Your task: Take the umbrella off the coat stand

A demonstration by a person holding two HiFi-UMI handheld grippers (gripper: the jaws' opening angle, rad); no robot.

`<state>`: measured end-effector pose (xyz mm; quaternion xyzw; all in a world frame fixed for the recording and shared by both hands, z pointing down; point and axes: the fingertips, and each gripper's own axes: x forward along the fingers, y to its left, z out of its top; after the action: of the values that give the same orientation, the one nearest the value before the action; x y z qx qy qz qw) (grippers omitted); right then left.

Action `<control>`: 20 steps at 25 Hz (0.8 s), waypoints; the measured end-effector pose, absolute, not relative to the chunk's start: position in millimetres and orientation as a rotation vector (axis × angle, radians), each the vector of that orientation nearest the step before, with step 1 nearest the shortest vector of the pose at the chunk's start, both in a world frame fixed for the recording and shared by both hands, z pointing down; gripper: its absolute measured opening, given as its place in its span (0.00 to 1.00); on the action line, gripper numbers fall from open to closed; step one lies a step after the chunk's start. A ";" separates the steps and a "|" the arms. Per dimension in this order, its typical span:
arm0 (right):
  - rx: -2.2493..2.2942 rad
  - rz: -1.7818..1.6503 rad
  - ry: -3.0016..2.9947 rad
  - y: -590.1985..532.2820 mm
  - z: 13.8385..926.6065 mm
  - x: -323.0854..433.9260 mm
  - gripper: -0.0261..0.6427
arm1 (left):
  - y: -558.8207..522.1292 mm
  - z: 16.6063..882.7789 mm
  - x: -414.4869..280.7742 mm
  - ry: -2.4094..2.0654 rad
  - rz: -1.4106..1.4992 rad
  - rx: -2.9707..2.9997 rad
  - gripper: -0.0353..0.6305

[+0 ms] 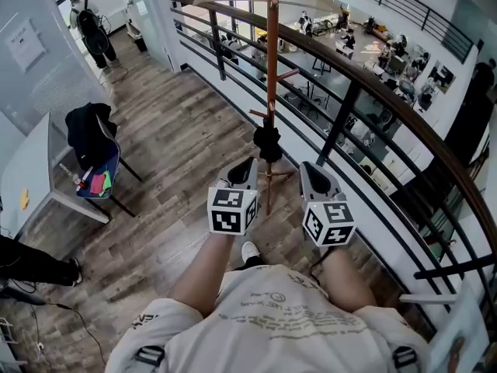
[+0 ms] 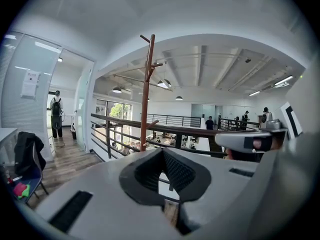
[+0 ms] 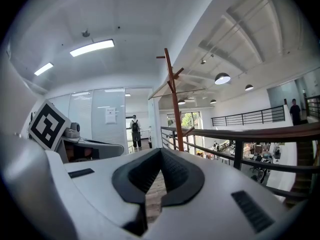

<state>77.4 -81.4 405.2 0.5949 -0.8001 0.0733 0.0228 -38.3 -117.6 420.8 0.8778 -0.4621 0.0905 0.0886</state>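
Left gripper (image 1: 247, 167) and right gripper (image 1: 311, 171): held side by side low in front of the person, each with its jaw tips pressed together on nothing. Coat stand (image 1: 272, 53): brown wooden pole, upright on the plank floor (image 1: 171, 169) just beside the dark curved railing (image 1: 365, 84), ahead of both grippers. Umbrella (image 1: 268, 143): apparently the small black folded bundle hanging at the pole's lower pegs, apart from either gripper.
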 end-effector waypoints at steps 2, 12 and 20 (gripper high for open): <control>1.843 0.233 -2.472 -101.3 406.5 75.0 0.04 | -137.7 423.1 -40.1 -1.366 0.278 2.609 0.06; 1.864 0.249 -2.436 -196.8 410.8 72.5 0.04 | -232.7 432.1 -37.9 -1.297 0.298 2.623 0.06; 1.904 0.243 -2.400 -251.0 422.3 76.6 0.04 | -293.6 438.9 -39.4 -1.252 0.298 2.638 0.06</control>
<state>76.6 -251.0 422.3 0.6193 -0.7804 0.0789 0.0342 -39.4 -293.6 438.9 0.8940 -0.4243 0.1010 0.1030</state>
